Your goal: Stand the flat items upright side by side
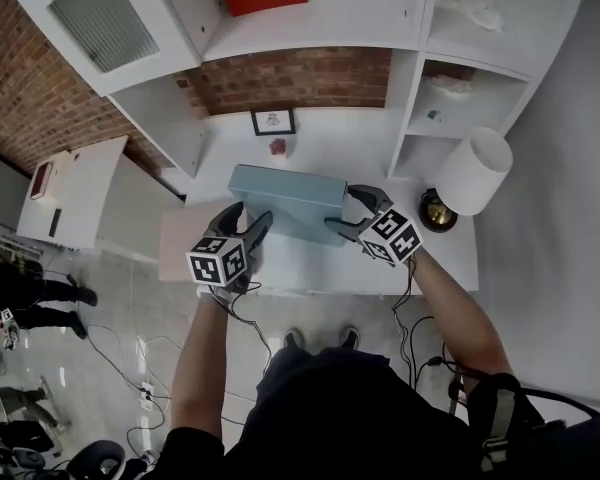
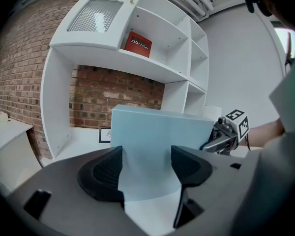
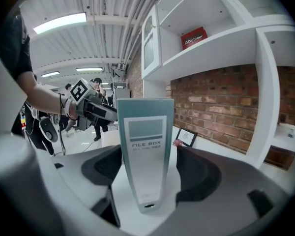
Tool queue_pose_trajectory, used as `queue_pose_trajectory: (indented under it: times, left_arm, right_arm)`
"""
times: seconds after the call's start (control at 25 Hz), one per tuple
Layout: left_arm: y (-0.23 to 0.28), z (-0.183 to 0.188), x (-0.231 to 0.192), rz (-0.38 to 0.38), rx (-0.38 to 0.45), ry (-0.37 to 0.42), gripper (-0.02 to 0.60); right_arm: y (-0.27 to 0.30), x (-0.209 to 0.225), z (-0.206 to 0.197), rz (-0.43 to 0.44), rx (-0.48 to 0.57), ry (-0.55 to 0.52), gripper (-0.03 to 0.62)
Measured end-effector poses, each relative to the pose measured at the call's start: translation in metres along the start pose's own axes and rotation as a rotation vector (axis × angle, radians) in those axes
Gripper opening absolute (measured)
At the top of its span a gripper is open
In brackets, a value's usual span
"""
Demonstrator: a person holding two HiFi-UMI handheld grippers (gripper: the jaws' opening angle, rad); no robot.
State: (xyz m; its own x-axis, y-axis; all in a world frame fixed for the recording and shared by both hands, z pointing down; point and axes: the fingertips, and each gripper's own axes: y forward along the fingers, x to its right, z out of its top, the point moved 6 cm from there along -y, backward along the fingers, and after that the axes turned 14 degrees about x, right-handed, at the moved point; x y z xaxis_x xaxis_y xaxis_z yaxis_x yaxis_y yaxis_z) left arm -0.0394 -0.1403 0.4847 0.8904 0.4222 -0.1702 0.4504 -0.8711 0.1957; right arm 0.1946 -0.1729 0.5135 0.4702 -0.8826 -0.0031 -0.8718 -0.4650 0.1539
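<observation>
Left tool [image 1: 252,224] is open, its jaws either side of the pale blue file box [image 1: 285,200], which stands upright on the worktop [image 1: 310,268]. Right tool [image 1: 348,211] straddles the spine, not touching it. The box looks just stood; next, back both tools off without tipping it.

Desk [image 1: 310,266] bare in front of file box [image 1: 285,200]; picture frame [image 1: 273,121] behind it, lamp [image 1: 475,171] to its right.
</observation>
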Motion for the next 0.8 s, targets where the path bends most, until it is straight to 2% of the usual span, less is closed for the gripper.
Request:
queue_pose_trajectory:
  times: [0.16,0.28,0.44,0.6,0.8]
  left_arm:
    - [-0.001,-0.010,0.002,-0.009,-0.028,0.005,0.308]
    - [0.002,-0.013,0.003,-0.034,-0.040,0.017,0.308]
    - [0.011,-0.012,0.006,-0.104,-0.035,0.028,0.308]
    - [0.021,-0.007,0.002,-0.179,-0.023,0.012,0.308]
    - [0.043,-0.002,-0.006,-0.293,-0.032,0.016,0.306]
  right_arm:
    - [0.007,-0.004,-0.002,-0.001,-0.027,-0.030,0.300]
    - [0.008,-0.002,-0.001,-0.046,-0.026,-0.016,0.293]
    - [0.002,-0.003,-0.001,-0.129,-0.024,-0.006,0.288]
    - [-0.004,-0.001,0.000,-0.275,-0.040,0.029,0.288]
    - [-0.021,0.024,0.006,-0.528,-0.028,0.108,0.290]
